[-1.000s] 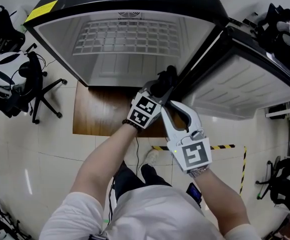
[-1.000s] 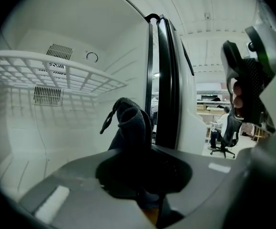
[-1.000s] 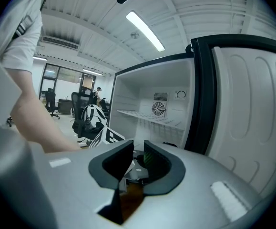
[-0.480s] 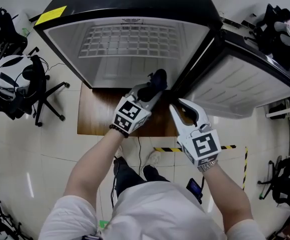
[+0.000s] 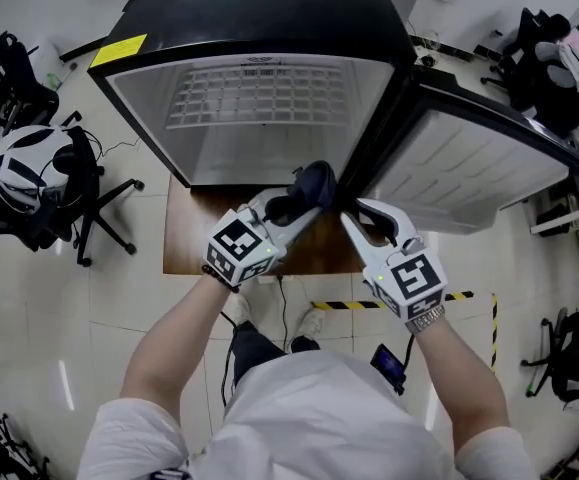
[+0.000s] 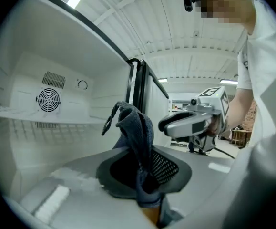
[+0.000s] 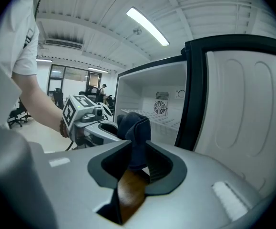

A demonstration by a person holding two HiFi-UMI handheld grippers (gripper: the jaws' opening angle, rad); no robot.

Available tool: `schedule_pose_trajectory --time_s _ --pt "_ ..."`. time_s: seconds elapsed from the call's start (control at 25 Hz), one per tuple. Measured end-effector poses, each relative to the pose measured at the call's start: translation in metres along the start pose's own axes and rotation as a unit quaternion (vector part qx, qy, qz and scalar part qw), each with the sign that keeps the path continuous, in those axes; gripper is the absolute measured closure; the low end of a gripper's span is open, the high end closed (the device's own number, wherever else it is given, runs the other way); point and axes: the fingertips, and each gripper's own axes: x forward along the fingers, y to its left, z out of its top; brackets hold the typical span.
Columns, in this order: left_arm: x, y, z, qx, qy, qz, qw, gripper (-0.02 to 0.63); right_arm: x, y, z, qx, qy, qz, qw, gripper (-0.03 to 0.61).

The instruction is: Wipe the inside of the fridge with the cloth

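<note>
The black fridge stands open, showing its white inside and a wire shelf; its door swings out to the right. A dark blue cloth hangs bunched in front of the opening. My left gripper is shut on the cloth, which stands up between its jaws. My right gripper sits just right of it, near the hinge side. Its jaws have just been opening and nothing is between them. In the right gripper view the cloth shows just beyond them.
A brown wooden board lies under the fridge. An office chair with a white headset stands at the left. Dark chairs and gear crowd the right. Yellow-black tape marks the tiled floor.
Both grippers met at the cloth a second ago. The left gripper has since drawn it up and away, and the right gripper has let go and stayed in place.
</note>
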Motion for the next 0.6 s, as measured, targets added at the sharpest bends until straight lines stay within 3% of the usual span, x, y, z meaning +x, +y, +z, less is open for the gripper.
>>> schedule_pose_trajectory --time_s 0.16,0.36,0.6 --pt "-0.005 -0.023 0.021 0.003 -0.005 -0.054 0.9985 0.545 -0.009 -0.007 0.009 0.013 -0.011 0.016 1.0 0.47" --pt "-0.009 -0.044 0.042 0.01 -0.003 -0.112 0.9937 0.545 -0.022 -0.013 0.02 0.038 -0.023 0.052 0.998 0.371" --pt "-0.013 -0.068 0.058 0.016 0.008 -0.182 0.9832 0.545 -0.037 -0.004 0.034 0.081 -0.036 0.151 0.984 0.321"
